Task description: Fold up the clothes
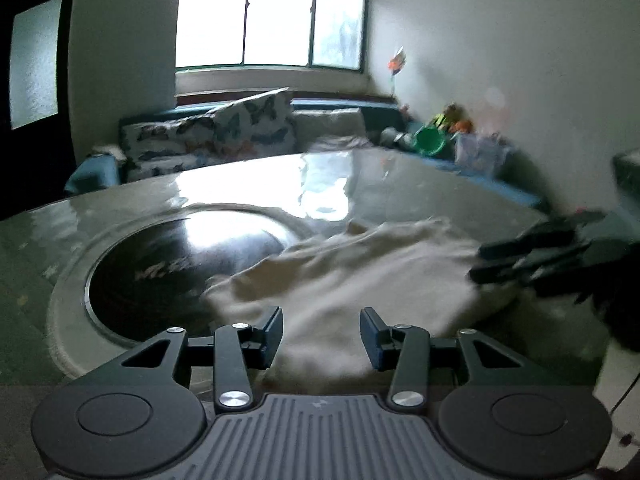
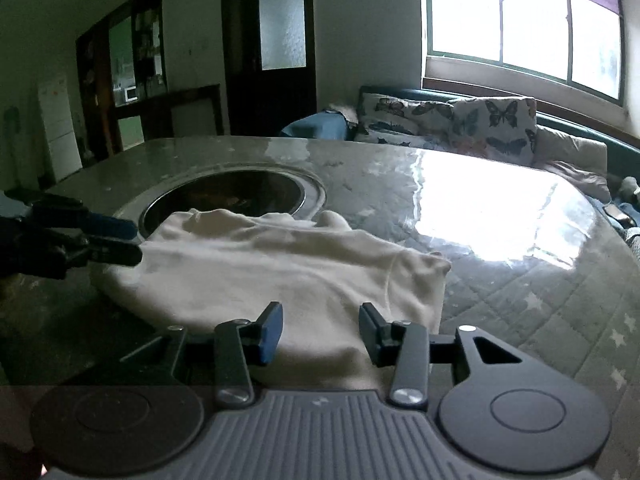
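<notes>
Cream garment (image 2: 280,264) lies rumpled on bench (image 2: 500,288), partly over round dark inset (image 2: 224,196). Left gripper (image 1: 321,336) & right gripper (image 2: 320,334): jaws apart, gripping nothing, cloth beneath.

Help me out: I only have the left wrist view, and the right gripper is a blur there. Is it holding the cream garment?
Observer: No. In the right wrist view the right gripper stands open, with the cream garment lying below its pads, not pinched.
Operator: And the garment's end on that side?
Observer: It finishes in a bunched, turned-over edge, resting on the table beside the window glare.
Operator: How does my left gripper look from over there?
Observer: Seen side-on, the left gripper has its fingers apart at the garment's opposite edge, near the round inset; I see no cloth between them.
</notes>
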Demonstrator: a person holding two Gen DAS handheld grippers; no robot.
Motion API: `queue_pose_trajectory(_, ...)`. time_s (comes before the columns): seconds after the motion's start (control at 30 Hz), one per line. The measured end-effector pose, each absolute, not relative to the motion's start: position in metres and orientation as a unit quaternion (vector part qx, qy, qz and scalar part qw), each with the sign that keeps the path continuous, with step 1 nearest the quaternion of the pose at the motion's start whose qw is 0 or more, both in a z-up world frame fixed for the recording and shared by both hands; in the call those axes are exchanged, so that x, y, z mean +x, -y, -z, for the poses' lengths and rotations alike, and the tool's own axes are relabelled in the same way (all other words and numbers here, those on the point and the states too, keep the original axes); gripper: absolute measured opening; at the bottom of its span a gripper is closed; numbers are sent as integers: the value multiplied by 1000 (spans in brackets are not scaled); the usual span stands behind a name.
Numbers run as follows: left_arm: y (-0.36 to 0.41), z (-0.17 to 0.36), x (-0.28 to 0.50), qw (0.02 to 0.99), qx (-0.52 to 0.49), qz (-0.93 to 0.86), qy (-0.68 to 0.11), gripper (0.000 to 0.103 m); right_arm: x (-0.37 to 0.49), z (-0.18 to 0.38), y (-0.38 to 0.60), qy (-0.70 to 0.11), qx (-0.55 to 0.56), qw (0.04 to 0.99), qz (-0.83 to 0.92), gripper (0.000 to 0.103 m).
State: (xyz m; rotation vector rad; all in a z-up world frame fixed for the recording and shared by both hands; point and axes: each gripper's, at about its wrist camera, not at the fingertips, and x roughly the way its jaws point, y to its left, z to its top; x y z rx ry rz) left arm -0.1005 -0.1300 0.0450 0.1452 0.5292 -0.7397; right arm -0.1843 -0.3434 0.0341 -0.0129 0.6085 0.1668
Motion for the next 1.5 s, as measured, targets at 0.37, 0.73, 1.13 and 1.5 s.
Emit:
queue_pose_trajectory(0.37, 121, -30, -112, 892, 61, 353, -275, 44, -195, -35, 347, -287, 9, 954, -82, 49)
queue_pose_trajectory(0.73, 116, -33, -115, 896, 47, 350, -270, 44, -198, -31, 351, -290, 17, 954, -79, 50)
queue_pose_trajectory(1.13, 114, -19, -111, 890, 42, 344, -295, 44, -194, -34, 339, -285, 9, 954, -97, 53)
queue_pose_trajectory(1.5, 113, -21, -112, 886, 33, 351, -301, 45, -194, -27, 334, -294, 0, 952, -91, 55)
